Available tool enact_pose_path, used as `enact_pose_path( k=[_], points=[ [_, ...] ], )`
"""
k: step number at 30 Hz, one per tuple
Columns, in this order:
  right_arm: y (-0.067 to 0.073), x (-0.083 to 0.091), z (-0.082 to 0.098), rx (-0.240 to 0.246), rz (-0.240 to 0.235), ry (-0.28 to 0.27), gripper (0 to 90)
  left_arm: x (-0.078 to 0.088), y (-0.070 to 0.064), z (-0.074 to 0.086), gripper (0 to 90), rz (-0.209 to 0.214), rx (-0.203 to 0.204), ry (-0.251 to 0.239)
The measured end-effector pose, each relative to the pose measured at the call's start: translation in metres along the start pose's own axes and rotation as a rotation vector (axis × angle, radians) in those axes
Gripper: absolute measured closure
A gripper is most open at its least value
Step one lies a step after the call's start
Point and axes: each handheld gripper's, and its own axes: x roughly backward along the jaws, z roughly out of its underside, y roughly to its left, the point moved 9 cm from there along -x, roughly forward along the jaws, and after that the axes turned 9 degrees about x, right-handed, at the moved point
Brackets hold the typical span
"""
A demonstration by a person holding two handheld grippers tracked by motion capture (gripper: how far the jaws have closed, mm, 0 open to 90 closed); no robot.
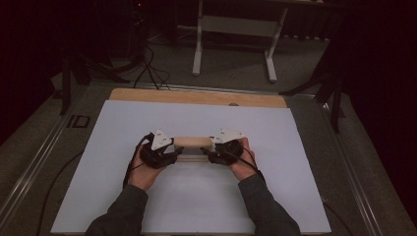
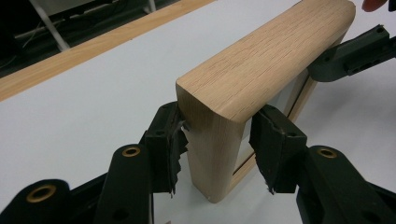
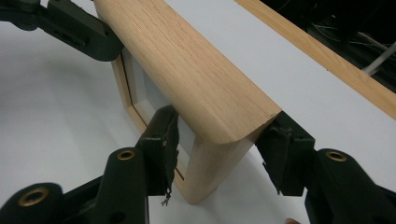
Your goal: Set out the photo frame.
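A light wooden frame with a rounded top rail stands upright on the white sheet. My left gripper holds its left end and my right gripper its right end. In the left gripper view the jaws of the left gripper close on the frame's end post, one pad on each face. The right gripper's jaw shows at the far end. In the right gripper view the right gripper clasps the other end post, with the left gripper's jaw beyond.
The white sheet lies on a wooden board whose bare strip runs along the far edge. Beyond it stand a white table base, floor cables and dark stands. Metal rails flank the board.
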Motion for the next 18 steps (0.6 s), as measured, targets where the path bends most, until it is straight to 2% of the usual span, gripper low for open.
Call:
enact_pose_path(
  k=[16, 18],
  points=[
    [-0.0047, -0.0058, -0.0026, -0.021, 0.002, -0.002, 48.1, -0.0030, 0.0044, -0.0022, 53.9, -0.012, 0.018, -0.006],
    [-0.0054, -0.0067, -0.0030, -0.025, -0.003, -0.001, 47.8, -0.0037, 0.0047, -0.0023, 53.9, -0.010, 0.032, -0.008]
  ],
)
